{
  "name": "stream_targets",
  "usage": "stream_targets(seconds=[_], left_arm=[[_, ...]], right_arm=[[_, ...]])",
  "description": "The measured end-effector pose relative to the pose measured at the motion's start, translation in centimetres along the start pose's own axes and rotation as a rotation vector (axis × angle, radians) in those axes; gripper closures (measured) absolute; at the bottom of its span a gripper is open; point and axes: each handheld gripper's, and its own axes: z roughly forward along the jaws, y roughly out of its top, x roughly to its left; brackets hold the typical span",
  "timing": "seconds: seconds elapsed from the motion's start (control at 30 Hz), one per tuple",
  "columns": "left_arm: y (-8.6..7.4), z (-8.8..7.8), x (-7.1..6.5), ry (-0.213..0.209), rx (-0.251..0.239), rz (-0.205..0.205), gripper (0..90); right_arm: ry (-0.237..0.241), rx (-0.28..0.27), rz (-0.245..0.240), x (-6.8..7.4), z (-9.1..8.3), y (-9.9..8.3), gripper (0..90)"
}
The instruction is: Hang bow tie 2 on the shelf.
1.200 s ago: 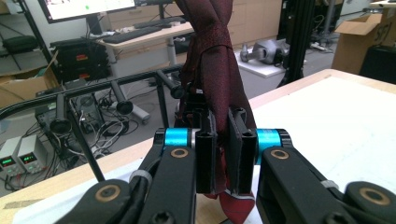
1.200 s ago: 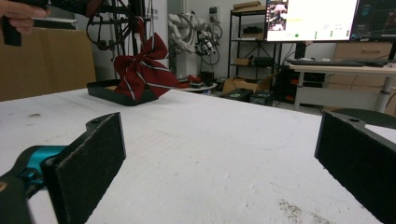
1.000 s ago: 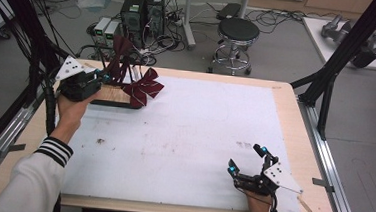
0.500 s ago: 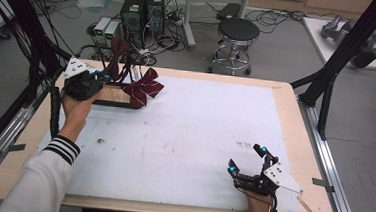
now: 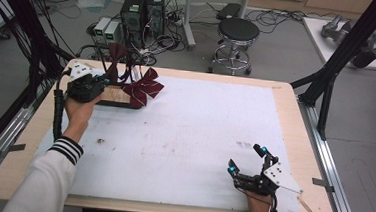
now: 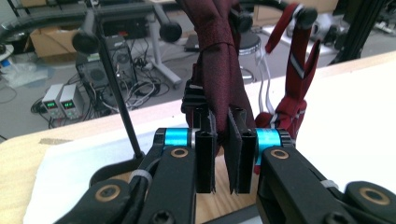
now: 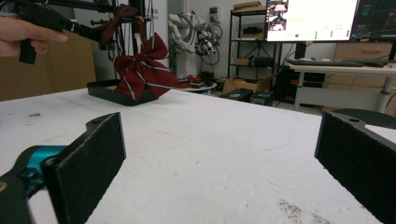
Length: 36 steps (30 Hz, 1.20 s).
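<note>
We see a big white table [image 5: 194, 136]. At its far left corner a black rack [image 6: 116, 84] holds things up so they hang. Our left gripper [image 6: 223, 154] pinches the dark red tie [image 6: 219, 65] hanging there. Our right gripper [image 5: 246, 162] rests near us, jaws wide apart, holding nothing.

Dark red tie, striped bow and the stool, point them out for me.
Dark red tie [image 6: 223, 79], left gripper view, on its hanging band.
Striped bow [image 5: 144, 87], high view, on its knot.
Stool [image 5: 238, 29], high view, on its seat.
</note>
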Motion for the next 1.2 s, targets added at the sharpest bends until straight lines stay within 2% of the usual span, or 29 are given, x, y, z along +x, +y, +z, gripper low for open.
stream_targets(seconds=[0.13,0.37,0.5,0.57,0.83,1.0,1.07,1.13,1.2], left_arm=[[-0.7,0.5,0.0,0.018,0.04,0.003,82.9],[-1.7,1.2,-0.2,0.018,0.114,0.017,83.3],[-2.0,1.6,-0.2,0.013,0.148,0.002,83.3],[-2.0,1.6,-0.2,0.012,0.151,0.015,83.2],[-2.1,1.6,-0.2,0.01,0.165,0.018,83.1],[-2.1,1.5,-0.1,-0.015,0.16,0.015,80.6],[-2.2,1.5,0.0,-0.046,0.153,0.007,71.5],[-2.3,1.6,0.2,-0.091,0.168,-0.019,51.5],[-2.5,1.6,0.2,-0.099,0.178,0.001,33.1]], right_arm=[[0.0,-0.001,-0.002,0.0,0.0,0.0,0.8],[0.001,-0.002,-0.002,0.0,0.0,0.0,0.8],[0.001,-0.003,-0.003,0.0,0.0,0.0,0.8],[0.003,-0.003,-0.002,0.0,0.0,0.0,0.8],[0.001,-0.004,0.0,0.0,0.0,0.0,0.8],[0.001,-0.009,-0.005,-0.1,0.0,0.0,0.8],[0.004,-0.003,0.0,0.0,0.0,0.0,0.8],[0.004,-0.003,0.001,0.0,0.0,0.0,0.8],[0.003,-0.001,0.001,0.0,0.0,0.0,0.8]])
